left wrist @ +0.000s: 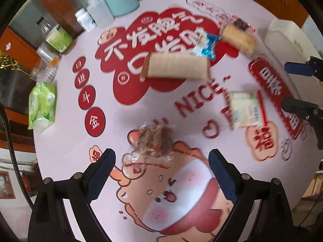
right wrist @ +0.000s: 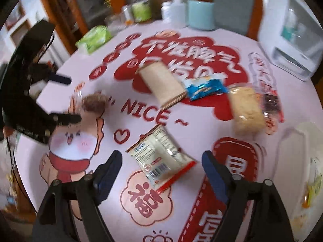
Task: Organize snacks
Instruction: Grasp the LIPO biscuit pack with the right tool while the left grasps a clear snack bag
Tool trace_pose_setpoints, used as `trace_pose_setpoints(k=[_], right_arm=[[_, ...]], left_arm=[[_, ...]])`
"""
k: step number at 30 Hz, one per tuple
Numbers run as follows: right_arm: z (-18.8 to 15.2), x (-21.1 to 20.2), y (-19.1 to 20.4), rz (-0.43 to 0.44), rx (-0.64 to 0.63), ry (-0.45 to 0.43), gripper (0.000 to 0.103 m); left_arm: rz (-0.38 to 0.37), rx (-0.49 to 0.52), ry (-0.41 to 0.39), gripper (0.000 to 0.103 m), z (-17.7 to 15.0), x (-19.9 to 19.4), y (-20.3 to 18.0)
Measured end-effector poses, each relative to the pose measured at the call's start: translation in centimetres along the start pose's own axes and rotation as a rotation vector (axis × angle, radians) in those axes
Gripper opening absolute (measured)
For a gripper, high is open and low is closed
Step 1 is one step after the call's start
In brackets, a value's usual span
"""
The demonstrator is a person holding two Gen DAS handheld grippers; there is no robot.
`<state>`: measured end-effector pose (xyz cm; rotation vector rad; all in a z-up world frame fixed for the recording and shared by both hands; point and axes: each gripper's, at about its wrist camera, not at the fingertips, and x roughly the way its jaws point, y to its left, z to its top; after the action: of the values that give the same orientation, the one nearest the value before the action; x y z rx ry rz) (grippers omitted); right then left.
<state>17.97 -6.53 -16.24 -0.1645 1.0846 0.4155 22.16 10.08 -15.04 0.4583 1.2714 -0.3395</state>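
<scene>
Several snacks lie on the round pink printed table. My left gripper is open, pointing down over a clear-wrapped brown snack that lies just ahead of its fingertips, untouched. My right gripper is open, with a white packet with a red edge lying between its fingers, pads apart from it. That packet also shows near the right gripper in the left wrist view. The left gripper hovers by the brown snack. Further back lie a tan wafer pack, a blue packet and a yellow cake.
A white container stands at the table's right edge. At the back stand a teal canister, bottles, a white appliance and a green wipes pack. Wooden furniture surrounds the table.
</scene>
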Motion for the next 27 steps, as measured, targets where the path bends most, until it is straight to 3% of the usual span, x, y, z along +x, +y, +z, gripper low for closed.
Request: trace_pose_setpoints(k=[6,15,18,20,21,23,27], right_arm=[[0.0,3.3,1.2,-0.028,-0.081,0.071,0.087],[-0.1,5.8,1.6,-0.058,-0.11,0.152,0.087],[-0.3,5.9,1.4,-0.063,-0.1,0.151,0.079],[-0.3,5.6,1.2,-0.064,-0.088,0.136,0.064],[-0.3,5.6,1.2,-0.066,-0.084,0.135,0.063],[-0.3,5.5,0.9,-0.061,-0.066,0.133,0.057],[-0.4,5.3,0.7,-0.065,-0.038,0.118,0.051]], left_arm=[[-0.033,-0.007,0.059,0.093,-0.1,3.7,2.3],[-0.079,-0.024,0.086,0.093,0.6,6.0,3.4],[-0.098,-0.035,0.093,0.093,0.8,6.6,3.7],[-0.1,-0.038,0.097,0.092,0.8,6.9,3.9],[-0.102,-0.037,0.1,0.09,0.9,7.0,3.8],[-0.101,-0.033,0.11,0.076,0.9,7.2,3.7],[-0.083,-0.024,0.117,0.065,0.8,7.6,3.2]])
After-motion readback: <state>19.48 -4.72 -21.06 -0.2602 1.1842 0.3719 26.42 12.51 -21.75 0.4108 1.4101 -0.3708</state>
